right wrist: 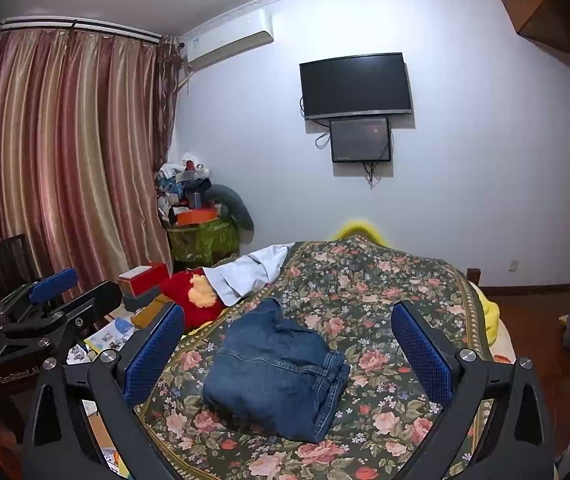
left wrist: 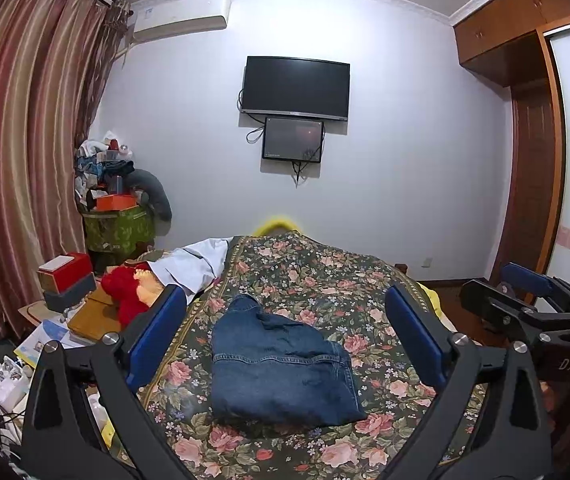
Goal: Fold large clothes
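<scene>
A pair of blue jeans (left wrist: 281,372) lies folded into a compact rectangle on the floral bedspread (left wrist: 325,284), a small flap sticking out at its far end. My left gripper (left wrist: 285,332) hovers above and short of the jeans, open, with nothing between its blue pads. In the right wrist view the same jeans (right wrist: 277,372) lie between the spread fingers of my right gripper (right wrist: 289,340), which is open and holds nothing. The right gripper (left wrist: 525,300) also shows at the right edge of the left wrist view, and the left gripper (right wrist: 49,292) at the left of the right wrist view.
A white garment (left wrist: 193,264) and a red plush toy (left wrist: 125,292) lie at the bed's far left. Boxes and papers (left wrist: 69,280) crowd the surface left of the bed. A cluttered green box (left wrist: 119,228) stands by the curtain. A wardrobe (left wrist: 533,152) stands on the right.
</scene>
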Demonstrator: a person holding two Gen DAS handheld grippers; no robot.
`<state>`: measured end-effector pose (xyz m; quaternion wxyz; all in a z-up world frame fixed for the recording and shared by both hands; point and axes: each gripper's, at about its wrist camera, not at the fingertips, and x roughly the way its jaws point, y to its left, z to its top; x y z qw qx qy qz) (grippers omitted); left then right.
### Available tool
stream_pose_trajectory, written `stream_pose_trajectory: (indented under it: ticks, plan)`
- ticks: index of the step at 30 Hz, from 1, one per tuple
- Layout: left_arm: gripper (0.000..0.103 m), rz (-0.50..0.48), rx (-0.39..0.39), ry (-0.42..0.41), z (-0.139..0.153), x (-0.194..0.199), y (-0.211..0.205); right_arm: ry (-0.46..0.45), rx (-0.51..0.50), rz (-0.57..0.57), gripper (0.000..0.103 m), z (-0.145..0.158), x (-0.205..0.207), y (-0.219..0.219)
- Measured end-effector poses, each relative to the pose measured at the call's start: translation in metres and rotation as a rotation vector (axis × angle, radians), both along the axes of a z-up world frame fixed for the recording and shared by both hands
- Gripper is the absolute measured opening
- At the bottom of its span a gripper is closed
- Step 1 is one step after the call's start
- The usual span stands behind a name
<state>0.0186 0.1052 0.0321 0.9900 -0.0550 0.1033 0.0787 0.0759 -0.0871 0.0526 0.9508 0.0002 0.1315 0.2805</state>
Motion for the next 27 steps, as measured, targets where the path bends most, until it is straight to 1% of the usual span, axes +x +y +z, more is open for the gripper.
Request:
stream_pose_trajectory:
  ticks: [19,27]
  plan:
    - [0.101,0.003,-0.01,0.004,-0.0035,0.0016,0.0024,0.008,0.004,-0.005,0.103,0.0008,0.0001,0.0008]
    - [0.101,0.005,-0.014,0.005,-0.0065,0.0031,-0.0047,0.004,0.008,-0.007,0.103,0.002,-0.0046,0.0028]
